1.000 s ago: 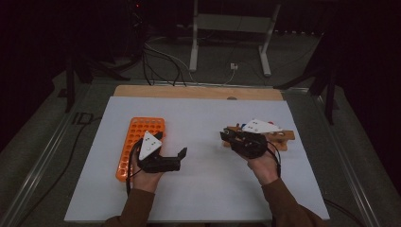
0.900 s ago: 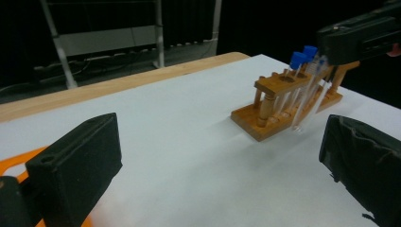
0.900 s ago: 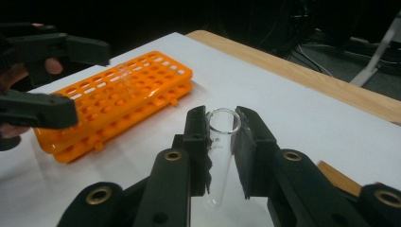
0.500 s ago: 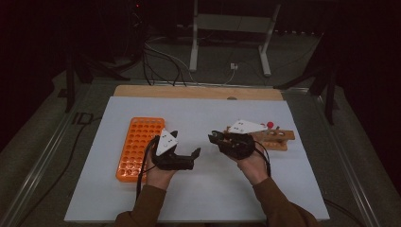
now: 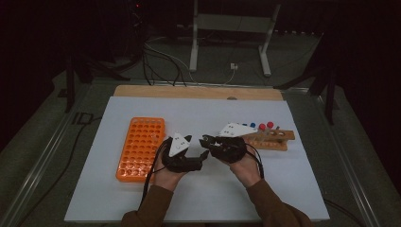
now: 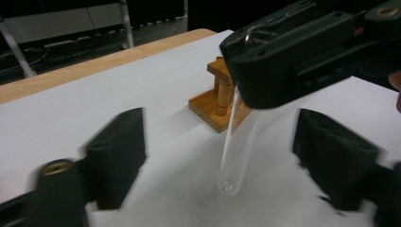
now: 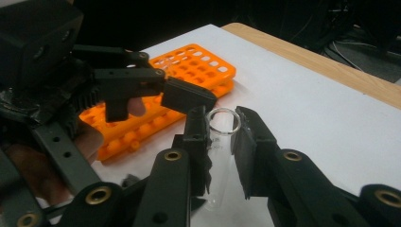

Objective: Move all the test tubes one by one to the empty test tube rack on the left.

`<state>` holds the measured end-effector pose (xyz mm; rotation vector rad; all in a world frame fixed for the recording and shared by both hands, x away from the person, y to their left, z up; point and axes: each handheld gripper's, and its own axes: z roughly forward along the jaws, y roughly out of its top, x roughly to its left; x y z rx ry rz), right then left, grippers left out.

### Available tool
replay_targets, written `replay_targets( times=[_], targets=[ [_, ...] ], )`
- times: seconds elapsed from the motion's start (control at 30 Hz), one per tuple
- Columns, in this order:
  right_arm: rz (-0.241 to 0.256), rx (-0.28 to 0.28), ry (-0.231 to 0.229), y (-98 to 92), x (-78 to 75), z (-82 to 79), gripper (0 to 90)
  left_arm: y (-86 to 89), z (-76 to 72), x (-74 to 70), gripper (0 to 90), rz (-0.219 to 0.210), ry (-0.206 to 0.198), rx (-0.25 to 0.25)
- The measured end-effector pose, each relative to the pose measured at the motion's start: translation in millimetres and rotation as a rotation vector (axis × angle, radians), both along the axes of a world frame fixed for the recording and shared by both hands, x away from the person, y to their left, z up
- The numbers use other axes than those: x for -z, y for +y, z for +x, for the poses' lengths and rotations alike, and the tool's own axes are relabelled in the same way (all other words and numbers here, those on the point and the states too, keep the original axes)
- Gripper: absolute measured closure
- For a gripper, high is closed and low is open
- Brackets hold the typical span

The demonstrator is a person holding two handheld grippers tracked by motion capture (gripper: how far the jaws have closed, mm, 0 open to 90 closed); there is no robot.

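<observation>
Tube: clear glass tube, open mouth up, held mid-worktop between the orange rack at left and the wooden stand at right.
Right hand-held gripper: jaws closed on the tube just under its rim.
Left hand-held gripper: wide open, jaws either side of the tube's lower half, not touching.
Handling: probably light, stiff, slick, breakable.
Hold: mid-body, gentle squeeze.

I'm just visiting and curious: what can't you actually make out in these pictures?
- Clear glass test tube: in the left gripper view the right gripper covers its top.
- Same tube, right gripper view: the fingers hide most of its length.
- Left gripper: its fingers are motion-blurred in its own view.
- Wooden tube rack, high view: the coloured caps are too small to count.
- Orange plastic rack: partly behind the left gripper.
</observation>
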<state>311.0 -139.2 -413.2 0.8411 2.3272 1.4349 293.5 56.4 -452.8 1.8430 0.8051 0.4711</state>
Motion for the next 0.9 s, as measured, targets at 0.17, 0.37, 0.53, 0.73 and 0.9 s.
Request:
replay_targets(
  times=[0.17, 0.37, 0.53, 0.73, 0.9],
  targets=[
    [0.002, -0.013, -0.001, 1.9, 0.1, -1.8, 76.1, -0.2, -0.8, 0.4, 54.1, 0.006, 0.001, 0.040],
    [0.001, -0.018, 0.003, 2.4, 0.9, -2.4, 76.1, -0.4, -1.6, 0.5, 69.4, -0.004, 0.006, 0.073],
    [-0.001, -0.024, 0.008, 3.7, 2.8, -3.5, 76.2, -0.9, -2.1, 0.7, 74.7, -0.012, 0.004, 0.090],
    [0.010, -0.026, 0.006, 2.4, 2.1, -4.5, 71.7, 0.1, -3.0, 0.3, 76.6, 0.009, -0.001, 0.094],
    [0.054, -0.015, 0.002, -5.1, -0.5, -4.1, 53.8, 4.5, -1.8, 0.7, 76.7, 0.003, 0.002, 0.069]
  ],
)
